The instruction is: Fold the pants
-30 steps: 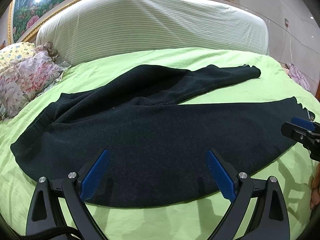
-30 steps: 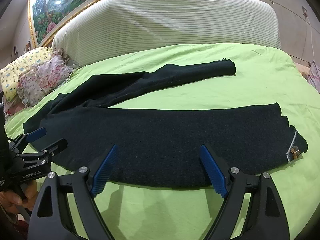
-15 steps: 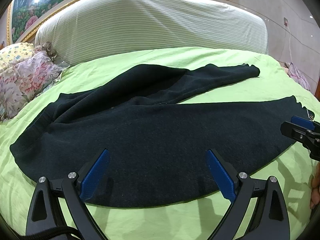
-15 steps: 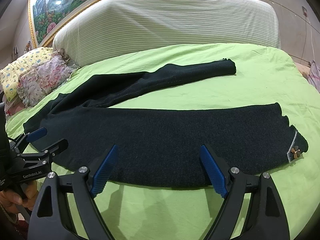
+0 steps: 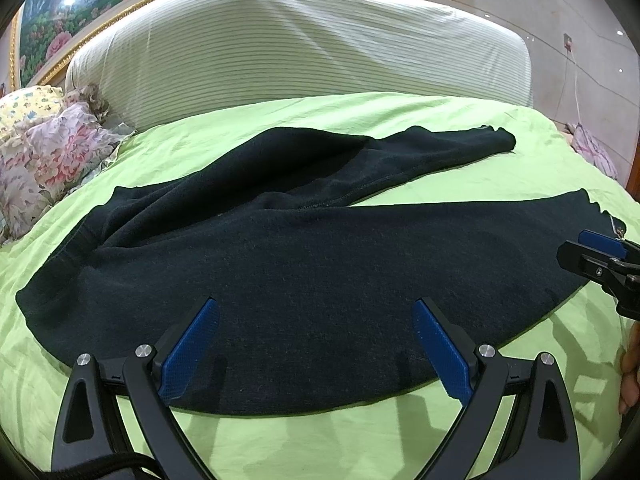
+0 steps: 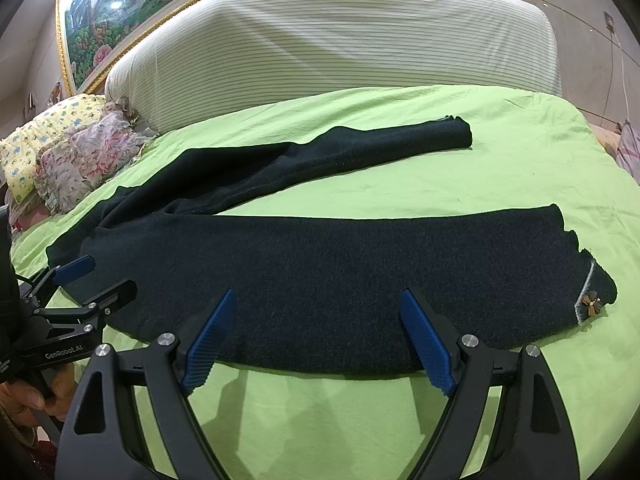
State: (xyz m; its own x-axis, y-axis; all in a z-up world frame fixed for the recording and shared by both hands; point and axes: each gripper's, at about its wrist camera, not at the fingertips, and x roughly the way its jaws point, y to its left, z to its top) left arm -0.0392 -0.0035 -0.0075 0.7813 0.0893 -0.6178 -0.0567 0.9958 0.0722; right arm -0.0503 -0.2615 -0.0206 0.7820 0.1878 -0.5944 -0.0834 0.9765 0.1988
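Almost nothing has been moved since the earlier frames; in the left wrist view only a slight drift of the camera is noticed.

In that view the pants [image 5: 304,248] are seen spread across the green bedsheet [image 5: 500,176], waist toward the flowered pillows [image 5: 52,152], one leg angled off toward the headboard [image 5: 280,40]. The left gripper [image 5: 316,344] is held wide, nothing between its pads, over the near edge of the pants. For a clean first fold, the near edge is best pinched close to the waist and well in from the fringe, so that both layers are taken. The right gripper [image 5: 600,256] is cut off at the frame edge.

In the right wrist view the right gripper [image 6: 316,344] is likewise spread wide and empty, over the near leg, short of its cuff and small bow [image 6: 591,305]. The left gripper [image 6: 94,284] is seen open by the waist. Whether any pad touches the cloth cannot be told.
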